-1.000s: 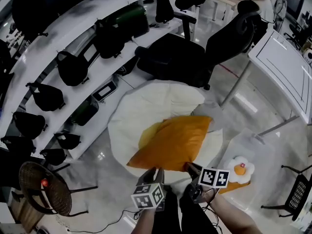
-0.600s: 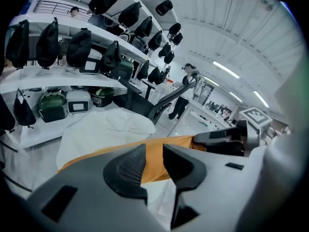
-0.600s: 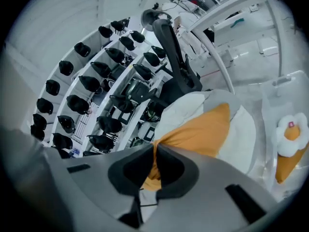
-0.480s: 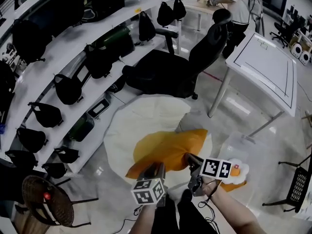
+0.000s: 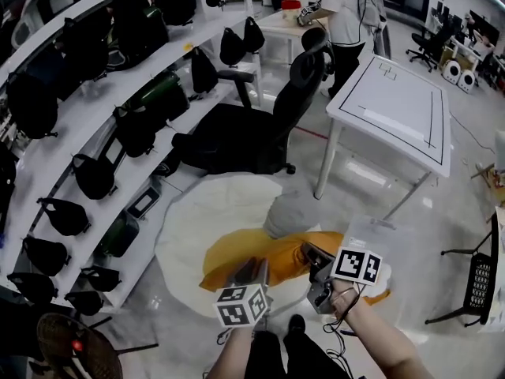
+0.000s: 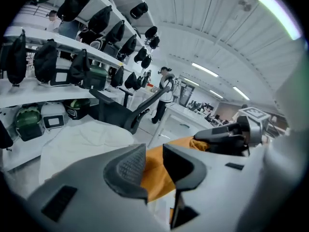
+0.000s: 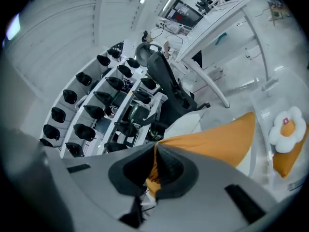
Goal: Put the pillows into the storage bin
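**A:** Which step is in hand?

**B:** The carry, I judge. The pillow [image 5: 260, 255] hangs between both tools above the near edge of the white cushion [image 5: 197, 212]. It is not yet in the bin [image 5: 392, 243], which stands just to its right.

**A:** How do the tools hold it?

**B:** The right gripper [image 7: 155, 166] has its jaws pressed together on a thin fold of orange cloth at the pillow's right end. The left gripper [image 6: 153, 161] has its jaws part-way apart, and a thicker bunch of the pillow fills the gap, so I read it as clamped.

**A:** What does the next move call for?

**B:** Swing the pillow right, lift it over the bin's near rim, then lower it. Neither tool should let go until most of the pillow is inside. An egg pillow [image 7: 285, 129] seems to lie in the bin, so the orange one has to go on top of it or beside it.

**A:** Is there room to move?

**B:** There is open floor near and to the right of the bin. A table [image 5: 394, 101] leg stands just beyond it, so the swing should stay low and near. The chair [image 5: 237, 136] and the shelves [image 5: 87, 93] on the far left are well apart. A grey pillow [image 5: 290, 212] waits on the cushion, just beyond the orange one.
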`<state>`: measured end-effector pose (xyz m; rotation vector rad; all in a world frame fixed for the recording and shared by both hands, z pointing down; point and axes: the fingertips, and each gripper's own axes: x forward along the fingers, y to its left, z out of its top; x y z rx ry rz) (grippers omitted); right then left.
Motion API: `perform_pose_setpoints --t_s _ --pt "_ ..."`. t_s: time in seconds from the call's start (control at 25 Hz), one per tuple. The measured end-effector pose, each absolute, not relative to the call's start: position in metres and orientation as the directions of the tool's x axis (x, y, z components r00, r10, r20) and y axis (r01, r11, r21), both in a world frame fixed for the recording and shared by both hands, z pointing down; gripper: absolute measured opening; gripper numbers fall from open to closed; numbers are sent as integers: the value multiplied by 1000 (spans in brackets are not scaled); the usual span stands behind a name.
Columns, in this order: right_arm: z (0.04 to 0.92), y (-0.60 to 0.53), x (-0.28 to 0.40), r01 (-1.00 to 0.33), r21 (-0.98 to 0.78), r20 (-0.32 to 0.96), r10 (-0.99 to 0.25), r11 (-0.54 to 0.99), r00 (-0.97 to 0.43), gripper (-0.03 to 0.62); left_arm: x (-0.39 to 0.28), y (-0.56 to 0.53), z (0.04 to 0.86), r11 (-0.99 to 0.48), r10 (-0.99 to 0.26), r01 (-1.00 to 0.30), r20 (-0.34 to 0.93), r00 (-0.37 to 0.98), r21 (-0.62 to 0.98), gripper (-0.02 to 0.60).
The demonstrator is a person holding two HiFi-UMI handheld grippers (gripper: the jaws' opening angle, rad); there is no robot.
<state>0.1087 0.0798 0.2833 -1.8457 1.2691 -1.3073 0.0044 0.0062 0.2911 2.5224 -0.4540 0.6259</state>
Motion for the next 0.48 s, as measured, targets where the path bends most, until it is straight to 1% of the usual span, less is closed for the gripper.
perform_pose_setpoints --t_s 0.2,0.48 --pt "257 105 136 -313 -872 340 -926 -376 167 11 38 30 278 -859 -128 -340 484 866 382 107" --pt "223 175 189 -246 -898 272 -899 -366 344 9 88 77 260 -901 -9 -201 446 895 385 107"
